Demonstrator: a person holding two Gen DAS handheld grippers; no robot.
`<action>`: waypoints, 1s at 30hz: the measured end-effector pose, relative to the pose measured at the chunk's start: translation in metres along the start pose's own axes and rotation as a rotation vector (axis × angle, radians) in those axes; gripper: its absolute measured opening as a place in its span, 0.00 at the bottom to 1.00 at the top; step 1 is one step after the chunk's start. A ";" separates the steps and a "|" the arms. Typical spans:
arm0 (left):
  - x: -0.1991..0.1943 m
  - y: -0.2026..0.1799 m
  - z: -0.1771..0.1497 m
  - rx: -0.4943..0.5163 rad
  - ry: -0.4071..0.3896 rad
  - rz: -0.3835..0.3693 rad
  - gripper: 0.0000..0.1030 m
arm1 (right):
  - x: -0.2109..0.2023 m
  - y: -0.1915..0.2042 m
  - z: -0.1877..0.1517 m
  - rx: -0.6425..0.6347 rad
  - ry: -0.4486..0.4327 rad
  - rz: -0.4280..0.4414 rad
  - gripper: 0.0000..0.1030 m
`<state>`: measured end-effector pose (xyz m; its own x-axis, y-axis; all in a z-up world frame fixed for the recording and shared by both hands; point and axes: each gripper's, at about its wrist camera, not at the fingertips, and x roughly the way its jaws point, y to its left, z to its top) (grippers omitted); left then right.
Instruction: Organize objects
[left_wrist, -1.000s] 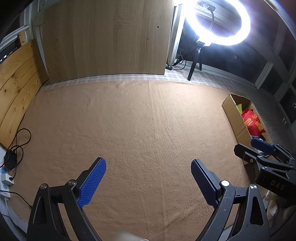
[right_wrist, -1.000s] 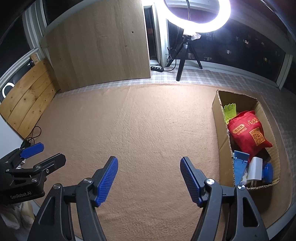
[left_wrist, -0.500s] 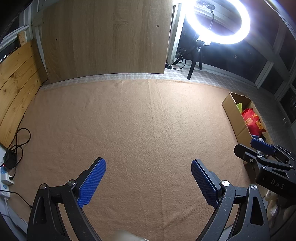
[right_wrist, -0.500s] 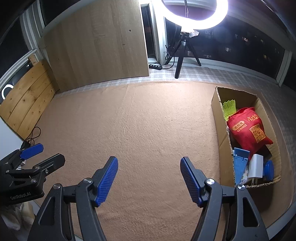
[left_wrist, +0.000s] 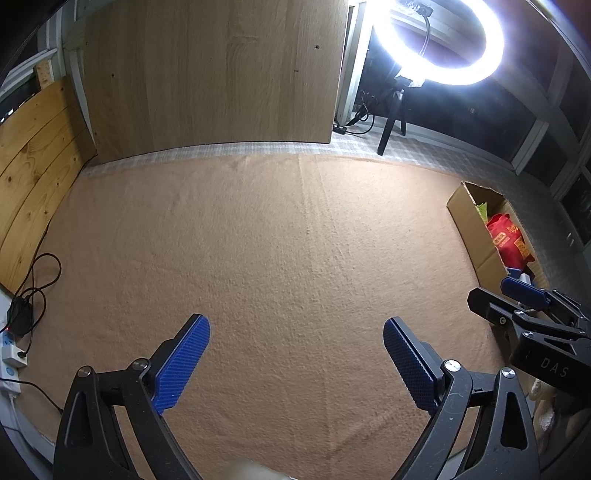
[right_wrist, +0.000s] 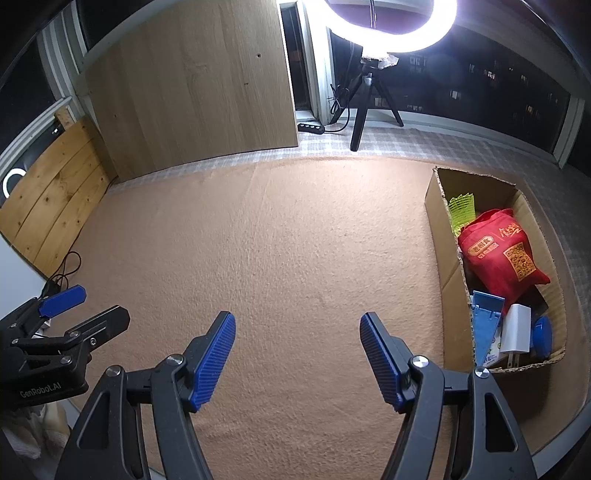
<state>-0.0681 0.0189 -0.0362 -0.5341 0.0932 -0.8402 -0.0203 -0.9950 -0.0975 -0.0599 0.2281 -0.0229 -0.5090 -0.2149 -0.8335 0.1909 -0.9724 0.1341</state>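
Note:
A cardboard box (right_wrist: 437, 221) stands on the tan carpet at the right. Inside it lie a red pouch (right_wrist: 498, 254), a yellow-green mesh piece (right_wrist: 461, 208), a light blue plastic piece (right_wrist: 485, 317), a white charger (right_wrist: 515, 328) and a blue round lid (right_wrist: 542, 332). My right gripper (right_wrist: 297, 325) hovers open over bare carpet, left of the box, nothing between its blue pads. My left gripper (left_wrist: 295, 328) is open too, over bare carpet. The box (left_wrist: 469, 218) and red pouch (left_wrist: 508, 240) show at the right in the left wrist view.
A ring light on a tripod (right_wrist: 364, 107) stands at the back by a window. A large wooden board (left_wrist: 210, 74) leans at the back, wooden planks (left_wrist: 33, 166) along the left. Cables and a power strip (left_wrist: 14, 325) lie at the carpet's left edge.

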 end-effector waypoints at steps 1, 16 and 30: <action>0.001 0.000 0.000 0.000 0.001 0.001 0.94 | 0.001 0.000 0.000 0.001 0.002 0.001 0.64; 0.010 0.008 0.000 -0.002 0.019 0.006 0.98 | 0.009 0.002 0.000 0.010 0.025 0.005 0.64; 0.017 0.014 -0.005 -0.017 0.044 0.014 0.98 | 0.020 0.006 -0.003 0.009 0.049 0.007 0.65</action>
<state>-0.0734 0.0067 -0.0540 -0.4963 0.0808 -0.8644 0.0017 -0.9956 -0.0941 -0.0667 0.2181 -0.0405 -0.4660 -0.2177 -0.8576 0.1868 -0.9716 0.1452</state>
